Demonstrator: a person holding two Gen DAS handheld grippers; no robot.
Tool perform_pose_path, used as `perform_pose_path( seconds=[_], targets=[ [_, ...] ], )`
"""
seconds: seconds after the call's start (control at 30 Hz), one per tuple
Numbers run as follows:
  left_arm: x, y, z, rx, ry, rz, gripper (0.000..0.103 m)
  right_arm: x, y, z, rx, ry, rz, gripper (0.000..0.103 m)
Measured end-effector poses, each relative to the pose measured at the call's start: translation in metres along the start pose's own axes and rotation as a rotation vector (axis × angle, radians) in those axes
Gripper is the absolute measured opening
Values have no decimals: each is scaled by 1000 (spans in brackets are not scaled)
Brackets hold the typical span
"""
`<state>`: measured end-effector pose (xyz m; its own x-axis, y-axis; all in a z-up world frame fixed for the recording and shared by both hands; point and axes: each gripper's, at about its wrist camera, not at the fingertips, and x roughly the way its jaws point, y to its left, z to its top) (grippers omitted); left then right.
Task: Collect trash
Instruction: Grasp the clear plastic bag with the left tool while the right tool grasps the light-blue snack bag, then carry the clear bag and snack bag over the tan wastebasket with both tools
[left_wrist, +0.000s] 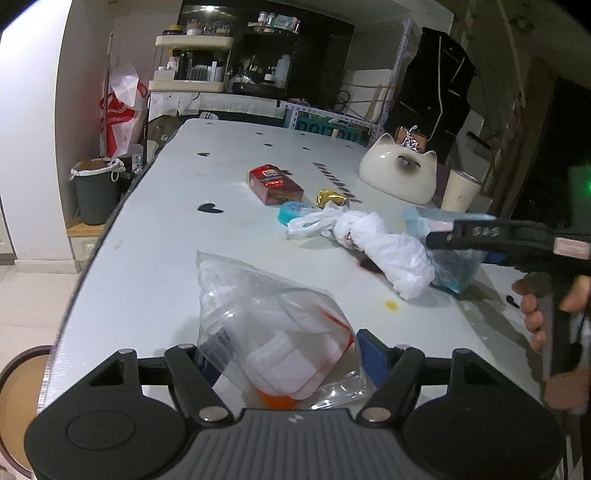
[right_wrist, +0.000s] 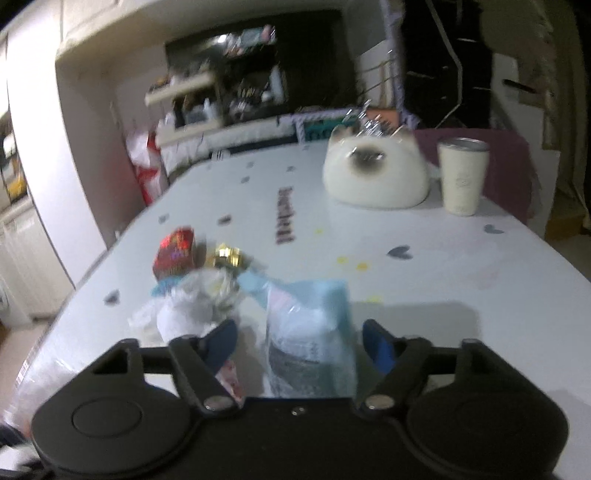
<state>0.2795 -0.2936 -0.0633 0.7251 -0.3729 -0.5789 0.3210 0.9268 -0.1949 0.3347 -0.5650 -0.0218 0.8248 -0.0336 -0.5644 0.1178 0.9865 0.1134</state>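
Note:
A clear plastic bag holding a white container (left_wrist: 280, 343) lies on the white table (left_wrist: 155, 236) between the open fingers of my left gripper (left_wrist: 288, 354). My right gripper (right_wrist: 299, 343) is open around a light blue packet (right_wrist: 314, 332); it also shows in the left wrist view (left_wrist: 439, 240) at that packet (left_wrist: 448, 258). A knotted white plastic bag (left_wrist: 373, 240) lies beside the packet, also in the right wrist view (right_wrist: 192, 306). A red box (left_wrist: 275, 182), a gold wrapper (left_wrist: 330, 197) and a small blue tub (left_wrist: 293, 212) lie behind it.
A cat-shaped ceramic holder (left_wrist: 399, 173) and a cream cup (left_wrist: 461, 190) stand at the table's far right. A grey bin with a white liner (left_wrist: 96, 192) stands on the floor to the left. Shelves (left_wrist: 192, 62) line the back wall. A round stool (left_wrist: 18, 398) is at the near left.

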Motion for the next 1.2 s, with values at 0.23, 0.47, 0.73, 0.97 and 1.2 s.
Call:
perform_pose_path(
  seconds=[0.23,0.47,0.73,0.97,1.2],
  targets=[
    [-25,11,-1,9,-64,2,72,-24,17,-14,-42,9,-16,42],
    [-37,17,-7,-15,-64,-28,71,-75,18,-37,22,-37,-65,37],
    [-55,23,-17,-29,-66,-64,70,-133,44,-68,40,-78,-48,37],
    [-81,31,-24,-3,-95,-50,70,-156,78,-93,47,-84,-41,37],
    [-109,47,-30,21,-106,-26,70,-174,106,-108,32,-89,-66,37]
  ],
)
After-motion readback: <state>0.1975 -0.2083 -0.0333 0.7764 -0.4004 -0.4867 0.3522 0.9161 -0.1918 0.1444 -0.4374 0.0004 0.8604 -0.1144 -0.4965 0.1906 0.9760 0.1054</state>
